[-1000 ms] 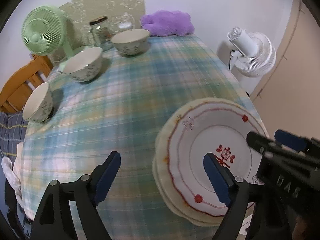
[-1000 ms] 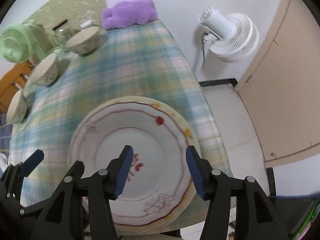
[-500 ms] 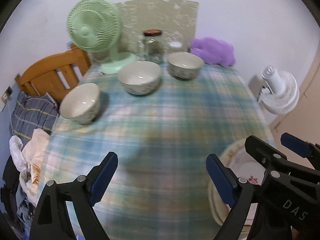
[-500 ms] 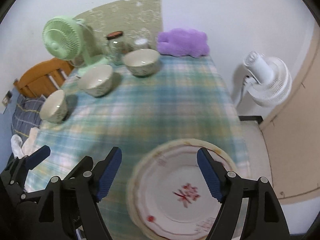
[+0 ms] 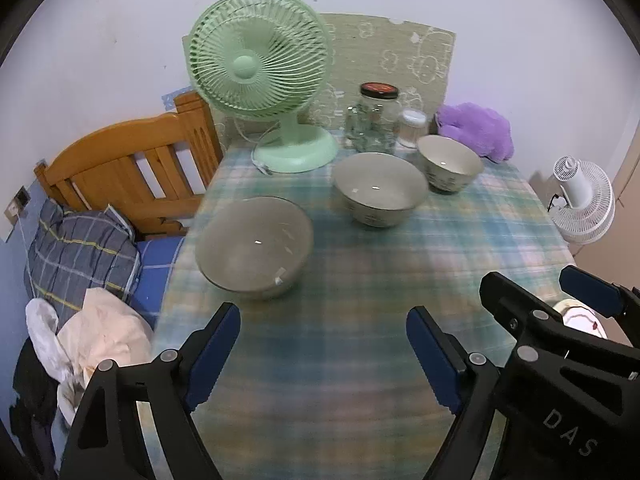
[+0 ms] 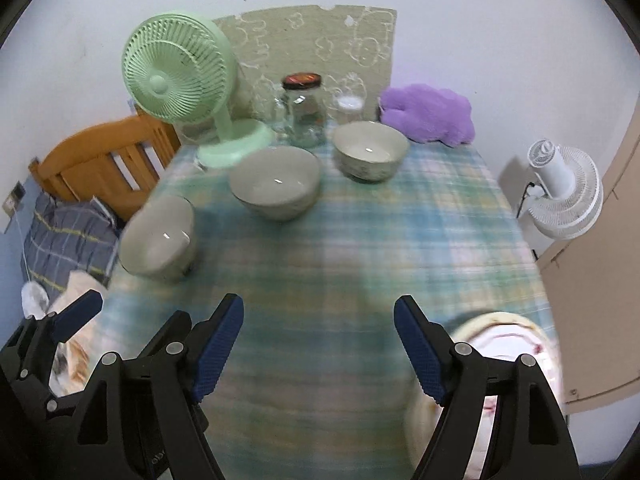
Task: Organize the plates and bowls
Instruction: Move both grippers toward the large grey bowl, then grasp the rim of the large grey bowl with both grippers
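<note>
While both grippers hover over the checked cloth of the bench (image 5: pixel 360 360), nothing sits between their blue ribbed pads. Left gripper (image 5: pixel 324 356) spread wide and empty, lower centre of its view; right gripper (image 6: pixel 318 348) just as wide, also empty. Three round glazed bowls run diagonally up the frame: near bowl (image 5: pixel 254 246) at centre left, middle bowl (image 5: pixel 380 188), far bowl (image 5: pixel 450 162) beside a fuzzy purple cushion (image 5: pixel 476 130). Stacked plates (image 6: pixel 504 340), cream with a red rim line, lie at lower right in the right view, partly behind that gripper's finger. Mint-green fan (image 5: pixel 260 60) and glass jar (image 5: pixel 376 120) stand at the back.
</note>
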A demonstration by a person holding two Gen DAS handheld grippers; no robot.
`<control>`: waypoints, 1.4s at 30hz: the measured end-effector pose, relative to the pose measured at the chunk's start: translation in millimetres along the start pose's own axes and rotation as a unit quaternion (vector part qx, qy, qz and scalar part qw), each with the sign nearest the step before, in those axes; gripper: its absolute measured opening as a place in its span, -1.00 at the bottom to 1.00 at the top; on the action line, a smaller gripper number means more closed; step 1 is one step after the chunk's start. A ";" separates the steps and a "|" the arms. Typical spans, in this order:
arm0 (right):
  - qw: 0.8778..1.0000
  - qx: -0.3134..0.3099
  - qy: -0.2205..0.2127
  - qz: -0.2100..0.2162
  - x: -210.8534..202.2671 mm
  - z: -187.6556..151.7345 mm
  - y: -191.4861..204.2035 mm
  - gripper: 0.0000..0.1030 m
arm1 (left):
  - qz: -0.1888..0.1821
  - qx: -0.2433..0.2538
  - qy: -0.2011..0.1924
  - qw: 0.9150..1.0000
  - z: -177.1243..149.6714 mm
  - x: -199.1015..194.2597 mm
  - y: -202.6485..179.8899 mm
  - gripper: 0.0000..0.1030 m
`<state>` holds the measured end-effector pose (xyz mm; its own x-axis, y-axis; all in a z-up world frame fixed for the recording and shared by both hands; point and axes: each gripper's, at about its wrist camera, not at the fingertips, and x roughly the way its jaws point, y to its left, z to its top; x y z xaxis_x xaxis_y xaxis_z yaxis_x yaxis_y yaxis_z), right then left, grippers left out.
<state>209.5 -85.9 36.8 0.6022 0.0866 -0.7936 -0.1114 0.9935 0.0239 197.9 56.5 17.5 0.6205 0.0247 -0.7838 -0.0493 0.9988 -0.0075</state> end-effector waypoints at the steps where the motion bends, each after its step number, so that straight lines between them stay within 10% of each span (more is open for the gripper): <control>1: 1.000 0.004 -0.007 -0.001 1.6 2.1 9.3 0.56 | 0.000 0.001 -0.004 1.000 3.1 2.0 9.7 0.67; 21: 0.999 0.023 -0.005 -0.025 98.5 54.1 114.5 0.55 | 0.018 -0.017 0.016 1.000 48.4 97.8 109.3 0.42; 35: 0.998 0.029 0.049 0.002 165.9 57.8 131.0 -0.36 | 0.004 -0.008 0.062 0.998 49.7 154.4 116.7 -0.59; 42: 0.998 0.018 0.059 0.000 172.3 60.6 138.1 -0.62 | 0.001 -0.002 0.065 0.998 51.6 158.3 115.0 -0.62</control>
<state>345.8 70.7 -59.8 0.5040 0.0798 -0.8600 -0.0816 0.9957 0.0445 330.8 177.5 -75.4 0.5136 0.0197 -0.8578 -0.0526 0.9986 -0.0086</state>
